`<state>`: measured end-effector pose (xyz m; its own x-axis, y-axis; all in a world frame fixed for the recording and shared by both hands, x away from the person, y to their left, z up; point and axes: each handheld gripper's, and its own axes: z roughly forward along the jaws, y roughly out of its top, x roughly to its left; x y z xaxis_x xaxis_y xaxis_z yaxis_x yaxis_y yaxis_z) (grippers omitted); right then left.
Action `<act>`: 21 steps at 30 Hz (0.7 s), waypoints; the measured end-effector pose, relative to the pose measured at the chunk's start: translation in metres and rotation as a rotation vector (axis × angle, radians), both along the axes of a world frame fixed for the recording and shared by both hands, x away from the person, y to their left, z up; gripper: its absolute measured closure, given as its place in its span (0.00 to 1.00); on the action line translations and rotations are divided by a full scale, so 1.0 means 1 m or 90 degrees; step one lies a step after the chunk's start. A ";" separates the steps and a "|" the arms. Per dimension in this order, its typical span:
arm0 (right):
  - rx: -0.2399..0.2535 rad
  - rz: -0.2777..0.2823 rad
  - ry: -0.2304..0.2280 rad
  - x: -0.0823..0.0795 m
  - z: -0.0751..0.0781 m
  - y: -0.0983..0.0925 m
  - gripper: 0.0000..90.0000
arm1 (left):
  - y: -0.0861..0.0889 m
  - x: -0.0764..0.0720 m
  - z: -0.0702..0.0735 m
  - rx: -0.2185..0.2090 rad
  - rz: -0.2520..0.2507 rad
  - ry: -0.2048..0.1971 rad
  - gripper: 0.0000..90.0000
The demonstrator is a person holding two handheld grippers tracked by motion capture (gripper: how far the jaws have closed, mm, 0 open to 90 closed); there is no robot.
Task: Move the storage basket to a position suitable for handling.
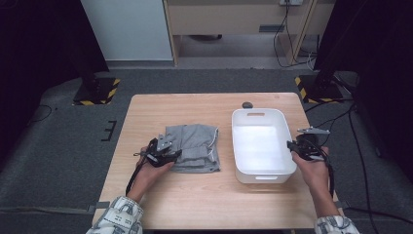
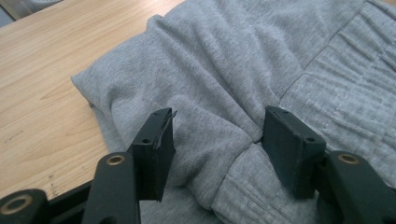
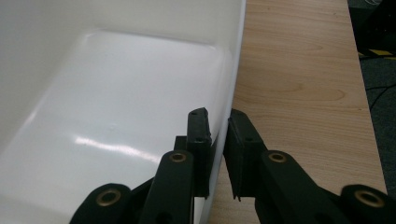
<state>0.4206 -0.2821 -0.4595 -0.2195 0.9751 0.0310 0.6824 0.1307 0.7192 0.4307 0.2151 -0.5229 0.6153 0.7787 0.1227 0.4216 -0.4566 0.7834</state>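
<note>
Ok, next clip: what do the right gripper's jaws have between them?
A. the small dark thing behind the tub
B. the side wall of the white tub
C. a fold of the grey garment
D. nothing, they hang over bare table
B. In the right gripper view, one jaw of the right gripper stands inside the white tub and the other outside over the table, closed against the wall's rim.
</note>
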 end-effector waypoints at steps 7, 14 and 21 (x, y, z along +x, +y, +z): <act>-0.001 -0.023 0.000 0.002 0.000 0.001 0.92 | 0.001 -0.001 0.000 -0.002 -0.001 0.000 0.48; -0.001 -0.048 -0.001 0.001 0.000 0.005 0.93 | 0.001 -0.001 0.000 -0.003 0.000 0.001 0.48; 0.007 -0.079 -0.005 0.000 -0.001 0.009 0.94 | 0.002 -0.001 0.000 -0.004 -0.001 0.001 0.48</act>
